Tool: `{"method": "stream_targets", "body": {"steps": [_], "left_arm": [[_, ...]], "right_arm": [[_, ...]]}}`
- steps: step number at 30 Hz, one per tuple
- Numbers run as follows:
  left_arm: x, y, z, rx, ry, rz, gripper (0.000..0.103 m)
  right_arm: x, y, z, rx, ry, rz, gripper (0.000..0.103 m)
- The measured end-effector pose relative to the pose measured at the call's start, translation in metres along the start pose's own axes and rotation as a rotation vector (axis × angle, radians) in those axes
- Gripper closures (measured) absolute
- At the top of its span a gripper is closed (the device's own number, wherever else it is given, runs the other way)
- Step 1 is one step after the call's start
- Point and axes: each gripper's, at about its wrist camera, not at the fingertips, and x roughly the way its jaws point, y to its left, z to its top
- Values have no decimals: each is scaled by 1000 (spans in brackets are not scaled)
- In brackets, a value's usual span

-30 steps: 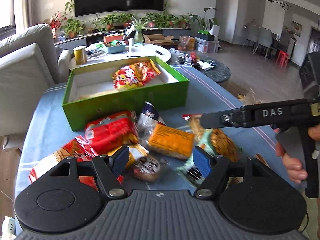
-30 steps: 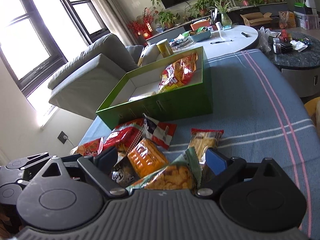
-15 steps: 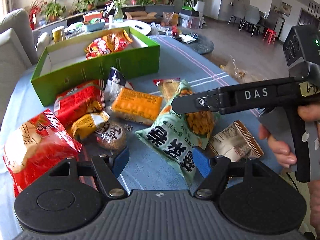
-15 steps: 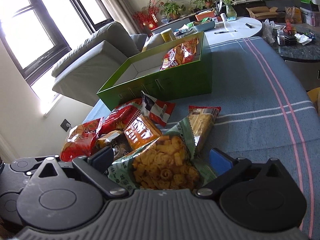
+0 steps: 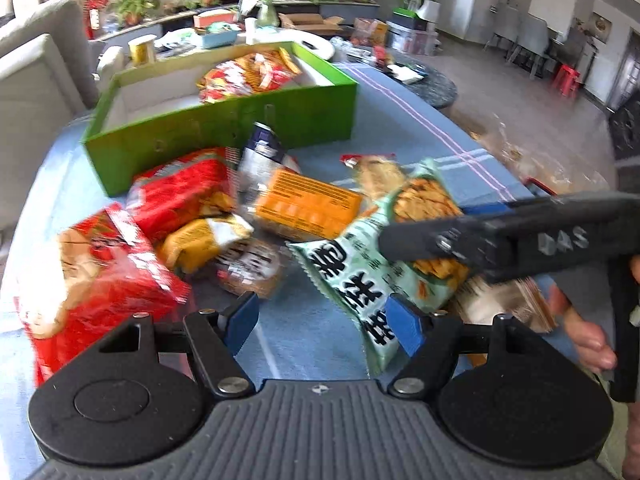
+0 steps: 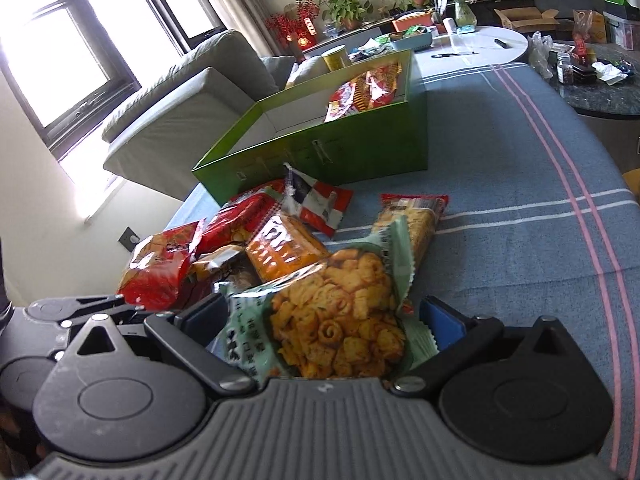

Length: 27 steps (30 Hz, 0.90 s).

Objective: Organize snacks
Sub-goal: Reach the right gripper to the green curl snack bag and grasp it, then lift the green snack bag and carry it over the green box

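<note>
Snacks lie heaped near the table's front edge, short of the green box (image 6: 352, 148), which already holds one red-and-yellow packet (image 5: 248, 74) against its far wall. Nearest is the pale green bag of fried crisps (image 6: 340, 320), lying between the right gripper's (image 6: 320, 320) spread jaws; whether the pads press its sides I cannot tell, since the bag fills most of the gap. The left gripper (image 5: 320, 322) hangs with jaws apart over bare blue cloth (image 5: 304, 340), holding nothing, the bag's lower end just beside its right pad. Behind the bag sit an orange packet (image 5: 308, 204), a round dark cake packet (image 5: 250, 268) and several red bags (image 5: 100, 276).

To lift well, I would close on the bag's middle across its width, gently enough not to crush the crisps, then carry it clear of the box's front wall.
</note>
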Motion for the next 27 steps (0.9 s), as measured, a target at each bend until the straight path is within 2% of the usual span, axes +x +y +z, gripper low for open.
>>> {"method": "stream_targets", "body": {"steps": [3,5,7,11,15,17,20,23,27], "left_arm": [[-3,10,2,-30,-27,69,36],[-7,16,3,-56,-36,87,36],[-11,19,3,-68,-40,70,36],[-18,15,2,-39,-43,39,36],[-14,4,-2,-9,7,-8,35],[-9,-1,-5,5,31,-9,35],[-1,-7,-7,19,43,-3,35],[2,-6,-6,-11,36,-26,35],[3,-4,-6,-20,11,-33,49]], "right_arm": [[-2,7,0,-2,3,43,23],[-2,11,0,0,14,85,23],[-4,14,1,-6,18,90,24],[-9,10,5,-2,-2,25,24],[-7,6,4,19,11,30,24],[-5,8,2,9,19,26,23],[-2,8,2,2,30,35,24],[1,9,1,-5,34,23,23],[4,8,-1,-3,45,10,23]]}}
